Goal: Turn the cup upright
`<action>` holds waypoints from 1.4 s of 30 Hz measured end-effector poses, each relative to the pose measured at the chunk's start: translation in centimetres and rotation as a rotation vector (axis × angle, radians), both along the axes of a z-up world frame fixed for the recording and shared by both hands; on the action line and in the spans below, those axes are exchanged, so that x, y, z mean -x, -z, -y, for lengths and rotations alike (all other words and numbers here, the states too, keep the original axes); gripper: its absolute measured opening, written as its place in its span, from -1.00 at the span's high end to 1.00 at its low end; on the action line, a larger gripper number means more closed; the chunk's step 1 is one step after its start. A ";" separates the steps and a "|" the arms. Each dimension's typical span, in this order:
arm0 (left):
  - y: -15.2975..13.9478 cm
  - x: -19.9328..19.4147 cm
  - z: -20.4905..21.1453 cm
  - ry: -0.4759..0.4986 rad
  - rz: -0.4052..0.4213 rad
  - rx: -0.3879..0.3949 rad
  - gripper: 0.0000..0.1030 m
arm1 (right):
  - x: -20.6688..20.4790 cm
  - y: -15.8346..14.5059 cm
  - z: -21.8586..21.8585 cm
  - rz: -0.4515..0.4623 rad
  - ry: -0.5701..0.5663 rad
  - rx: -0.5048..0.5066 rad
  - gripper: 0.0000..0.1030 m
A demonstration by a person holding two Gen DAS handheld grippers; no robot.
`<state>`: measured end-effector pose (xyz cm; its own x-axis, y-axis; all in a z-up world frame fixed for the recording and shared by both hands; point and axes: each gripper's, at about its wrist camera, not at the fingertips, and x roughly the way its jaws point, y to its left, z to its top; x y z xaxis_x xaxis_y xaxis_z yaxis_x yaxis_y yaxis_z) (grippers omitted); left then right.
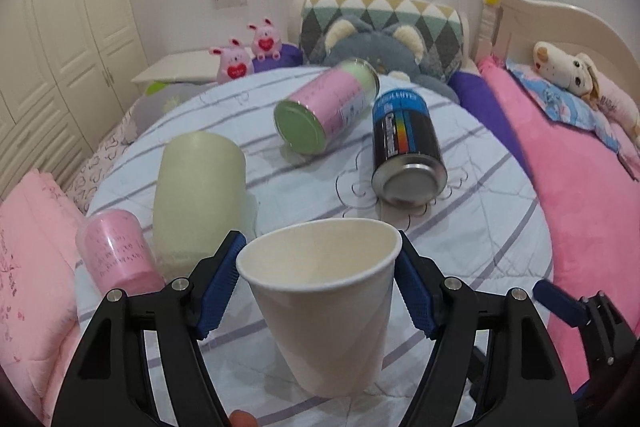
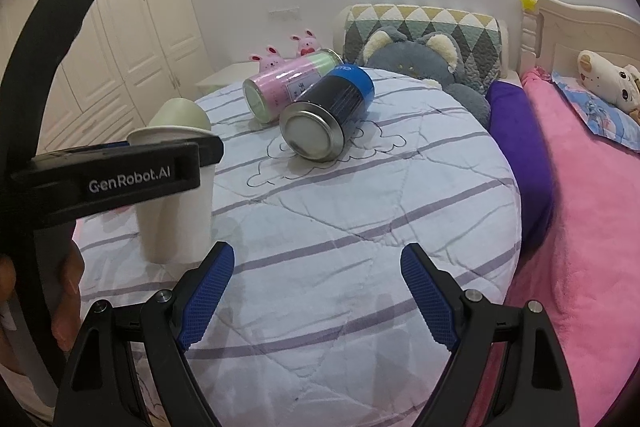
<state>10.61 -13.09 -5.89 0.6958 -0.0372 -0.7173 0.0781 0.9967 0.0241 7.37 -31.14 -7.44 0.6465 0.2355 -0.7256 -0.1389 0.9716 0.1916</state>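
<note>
The left tool (image 1: 319,259) grips the white cup (image 1: 326,311) at its rim, mouth up, over the near part of the round cushion (image 2: 360,227). The right tool (image 2: 317,273) is open, holding nothing. Two cans (image 2: 328,115) lie farther back.

On my striped round cushion (image 2: 360,227), the pink can (image 1: 326,107) and blue-black can (image 1: 406,147) lie toppled near its far edge.

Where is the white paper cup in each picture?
Left wrist view: white paper cup is bottom centre, upright, between the left tool's blue pads.
Right wrist view: it is at the left edge, partly behind the left tool.
Shared landmark: the blue-and-black can, lying on its side.
</note>
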 end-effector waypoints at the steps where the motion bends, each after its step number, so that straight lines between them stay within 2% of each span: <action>1: -0.2 0.0 -0.1 -0.003 0.011 0.001 -0.44 | -0.1 0.0 -0.1 -0.001 -0.003 -0.004 -0.69; 14: -0.4 0.2 -0.4 -0.008 0.061 0.001 -0.44 | -0.1 0.2 -0.8 -0.004 -0.016 -0.010 -0.69; 31: 0.0 1.3 -0.9 -0.011 0.045 -0.021 -0.46 | -0.2 0.2 -1.6 0.002 -0.038 -0.005 -0.69; 38: -0.4 2.1 -1.2 -0.012 0.061 -0.024 -0.85 | 0.0 0.1 -2.0 0.001 -0.043 -0.015 -0.69; 42: -0.6 2.7 -1.4 -0.013 0.066 -0.036 -0.91 | 0.2 0.0 -2.2 0.003 -0.044 -0.017 -0.69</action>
<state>7.94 -11.71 -5.25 0.7416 -0.0028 -0.6708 0.0623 0.9960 0.0647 7.13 -28.98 -7.46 0.6374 0.2765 -0.7192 -0.1824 0.9610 0.2078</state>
